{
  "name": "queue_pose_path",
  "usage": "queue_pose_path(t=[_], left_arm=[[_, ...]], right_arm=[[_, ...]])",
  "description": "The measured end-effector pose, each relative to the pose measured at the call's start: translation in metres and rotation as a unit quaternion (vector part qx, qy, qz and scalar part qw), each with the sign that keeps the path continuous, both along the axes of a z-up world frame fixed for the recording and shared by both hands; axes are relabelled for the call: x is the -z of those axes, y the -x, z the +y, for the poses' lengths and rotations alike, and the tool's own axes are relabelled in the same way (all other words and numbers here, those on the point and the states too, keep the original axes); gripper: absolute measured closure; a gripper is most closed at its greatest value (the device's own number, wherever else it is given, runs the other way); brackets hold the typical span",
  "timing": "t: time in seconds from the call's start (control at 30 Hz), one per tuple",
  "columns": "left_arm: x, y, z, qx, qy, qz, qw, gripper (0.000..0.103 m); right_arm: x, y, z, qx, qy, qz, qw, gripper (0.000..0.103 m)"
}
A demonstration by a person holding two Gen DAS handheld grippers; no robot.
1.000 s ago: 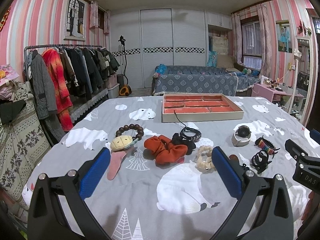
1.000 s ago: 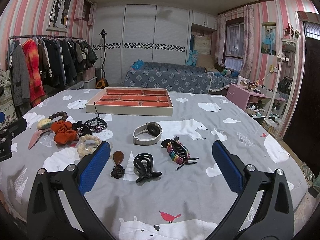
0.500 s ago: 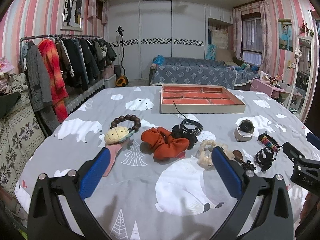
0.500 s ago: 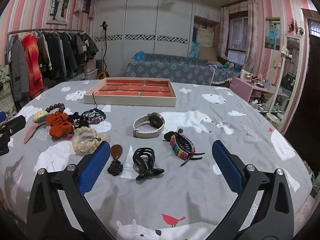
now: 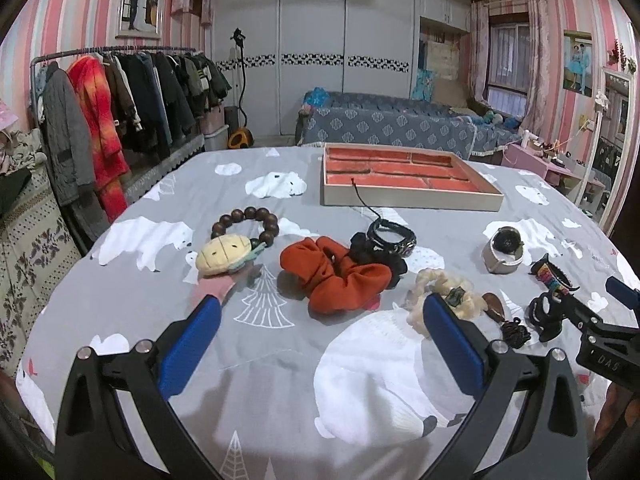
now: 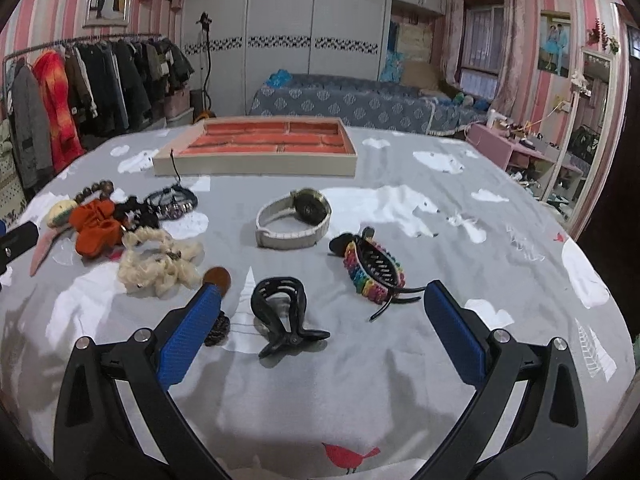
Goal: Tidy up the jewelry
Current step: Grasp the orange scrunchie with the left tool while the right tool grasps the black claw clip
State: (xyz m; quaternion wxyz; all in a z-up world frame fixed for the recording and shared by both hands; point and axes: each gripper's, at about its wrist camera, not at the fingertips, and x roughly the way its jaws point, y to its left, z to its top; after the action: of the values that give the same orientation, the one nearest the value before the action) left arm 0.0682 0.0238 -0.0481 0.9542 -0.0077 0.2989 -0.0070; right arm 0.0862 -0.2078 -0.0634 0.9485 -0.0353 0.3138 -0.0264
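Note:
A beige tray with red lining stands at the far side of the grey bear-print table. Before it lie a wooden bead bracelet, an orange scrunchie, a black cord bracelet, a cream scrunchie, a white-strap watch, a rainbow claw clip and a black claw clip. My left gripper is open and empty, short of the orange scrunchie. My right gripper is open and empty, with the black claw clip between its fingers' line.
A pink plush clip with a cream bun lies at the left. A brown pendant on a dark knot lies beside the cream scrunchie. A clothes rack stands left, a bed behind, a pink side table at right.
Both grippers have tipped down and moved closer to the items on the table. The jaws stay open and nothing has been picked up.

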Motion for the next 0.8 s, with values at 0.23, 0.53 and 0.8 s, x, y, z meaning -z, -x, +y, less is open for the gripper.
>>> queue_pose_path(t=[0.23, 0.53, 0.8], left_arm=[[0.012, -0.022, 0.006, 0.008, 0.012, 0.029, 0.9995, 0.004], [0.020, -0.043, 0.008, 0.015, 0.011, 0.048, 0.9987, 0.004], [0.027, -0.061, 0.012, 0.020, 0.014, 0.072, 0.9971, 0.004]], right_arm=[[0.010, -0.015, -0.004, 0.003, 0.002, 0.024, 1.000, 0.004], [0.022, -0.032, -0.005, -0.009, 0.003, 0.062, 0.998, 0.015], [0.026, -0.042, 0.002, -0.036, -0.006, 0.079, 0.996, 0.029]])
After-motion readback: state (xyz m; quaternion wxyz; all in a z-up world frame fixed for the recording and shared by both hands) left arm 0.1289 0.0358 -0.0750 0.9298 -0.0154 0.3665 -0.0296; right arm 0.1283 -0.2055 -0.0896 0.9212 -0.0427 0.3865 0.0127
